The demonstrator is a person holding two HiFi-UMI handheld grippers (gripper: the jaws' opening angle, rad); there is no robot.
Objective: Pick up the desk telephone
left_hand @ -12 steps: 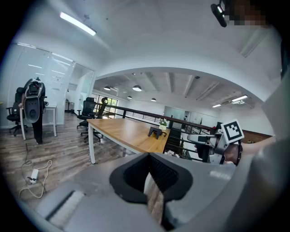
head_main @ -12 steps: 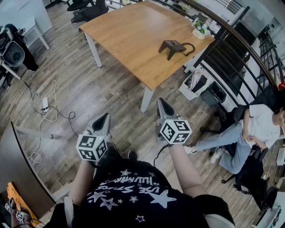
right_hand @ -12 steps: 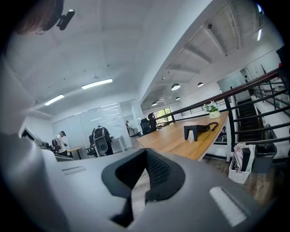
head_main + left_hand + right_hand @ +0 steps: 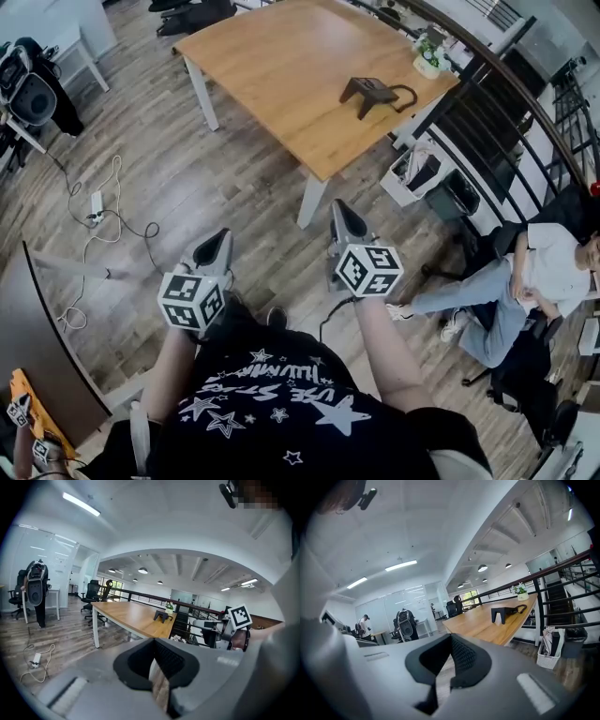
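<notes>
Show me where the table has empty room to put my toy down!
Almost all of the wooden table is bare: the near corner, the whole left side and the middle. The busy bit is the right edge next to the railing. The desk telephone sits there with its cord, and a little plant stands by the far right corner.

The only lettering I can make out is white print among white stars on the black T-shirt [image 4: 281, 412], nearest me in the head view. It lies upside down to me and I read it only in part, roughly "USE STAR" with another line beside it that looks like "ILLUMIN". The left cube [image 4: 191, 302] on the left gripper [image 4: 217, 244] and the right cube [image 4: 368, 271] on the right gripper [image 4: 345, 221] carry black-and-white square code markers, patterns rather than letters or numbers.
</notes>
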